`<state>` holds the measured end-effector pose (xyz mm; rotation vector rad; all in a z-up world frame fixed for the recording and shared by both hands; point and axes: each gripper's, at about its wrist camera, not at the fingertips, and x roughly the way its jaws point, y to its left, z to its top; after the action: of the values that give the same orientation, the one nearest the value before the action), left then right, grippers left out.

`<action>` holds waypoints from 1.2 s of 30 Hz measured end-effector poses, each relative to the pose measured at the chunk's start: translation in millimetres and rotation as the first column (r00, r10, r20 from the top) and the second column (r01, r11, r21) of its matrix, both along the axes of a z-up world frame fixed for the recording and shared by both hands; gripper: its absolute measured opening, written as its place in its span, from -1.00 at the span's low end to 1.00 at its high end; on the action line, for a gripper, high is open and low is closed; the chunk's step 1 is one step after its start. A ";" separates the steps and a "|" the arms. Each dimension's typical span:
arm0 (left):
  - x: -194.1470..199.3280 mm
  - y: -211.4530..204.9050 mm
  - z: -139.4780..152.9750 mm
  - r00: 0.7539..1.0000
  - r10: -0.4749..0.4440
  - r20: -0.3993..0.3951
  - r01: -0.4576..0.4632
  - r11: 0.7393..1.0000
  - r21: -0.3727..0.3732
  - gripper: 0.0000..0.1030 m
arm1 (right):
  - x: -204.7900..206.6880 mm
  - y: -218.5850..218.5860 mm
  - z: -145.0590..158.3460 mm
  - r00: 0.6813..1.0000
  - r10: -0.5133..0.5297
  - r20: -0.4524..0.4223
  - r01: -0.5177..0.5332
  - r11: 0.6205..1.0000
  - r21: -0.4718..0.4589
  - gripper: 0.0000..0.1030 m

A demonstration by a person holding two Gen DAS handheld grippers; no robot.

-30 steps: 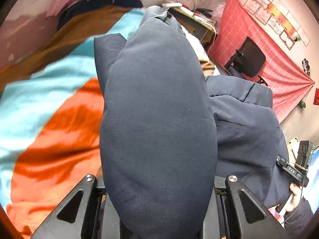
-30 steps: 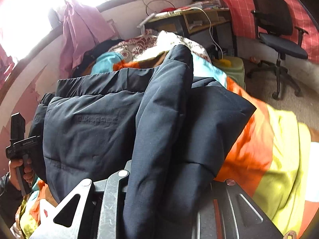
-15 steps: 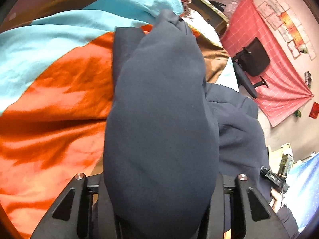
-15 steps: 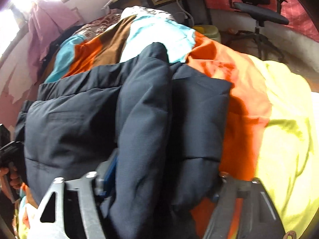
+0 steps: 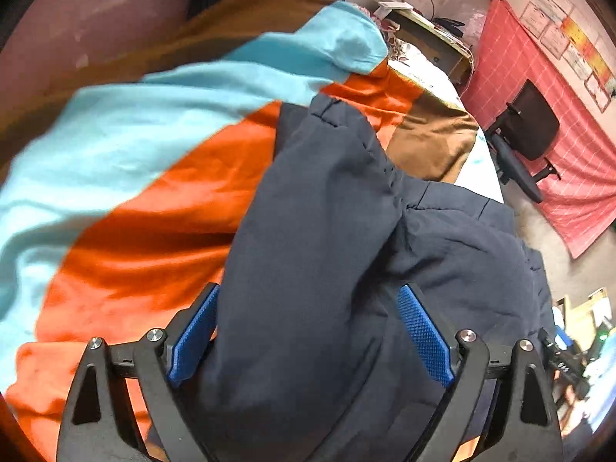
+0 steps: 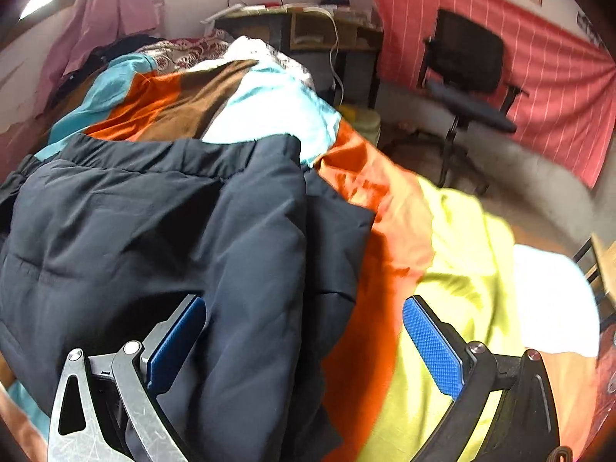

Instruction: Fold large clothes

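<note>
Both tools spread wide over a dark navy jacket (image 5: 327, 269) lying on a bed's striped blanket (image 5: 146, 192).

The left tool (image 5: 308, 331) has its blue pads (image 5: 423, 335) well apart, a thick fold of the jacket lying loosely between them; the jacket's stitched edge ends ahead of the tool, with bare orange and light-blue blanket to its left and beyond. The right tool (image 6: 304, 342) is likewise parted, a jacket fold running up between its pads (image 6: 433, 350); the fold touches only the left one, and orange and yellow blanket (image 6: 442, 288) lies free to its right. Ahead of it the jacket's gathered hem (image 6: 173, 154) crosses the bed. An office chair (image 6: 466, 77) stands far ahead-right on the floor (blurred). The jacket's near end is cut off below both tools, and the bed's edges are hard to make out.
</note>
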<state>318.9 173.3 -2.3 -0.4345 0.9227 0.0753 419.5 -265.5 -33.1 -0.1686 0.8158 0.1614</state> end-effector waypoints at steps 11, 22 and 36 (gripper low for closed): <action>-46.7 -24.5 15.7 0.993 -0.038 0.109 0.031 0.997 0.067 0.76 | -43.4 -2.2 34.8 0.995 -0.011 0.100 -0.006 0.986 0.169 1.00; -91.4 -70.1 43.0 0.974 -0.055 0.221 0.031 0.993 0.112 0.82 | -110.4 12.4 60.0 0.983 0.016 0.182 -0.072 0.950 0.304 1.00; -147.7 -122.4 53.8 0.927 -0.135 0.350 0.038 0.962 0.269 0.92 | -188.0 19.6 75.1 0.943 -0.004 0.332 -0.112 0.938 0.329 1.00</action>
<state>171.2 50.9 51.5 -0.1541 0.5513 0.0306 231.5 -245.8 42.0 0.1129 0.4391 0.3174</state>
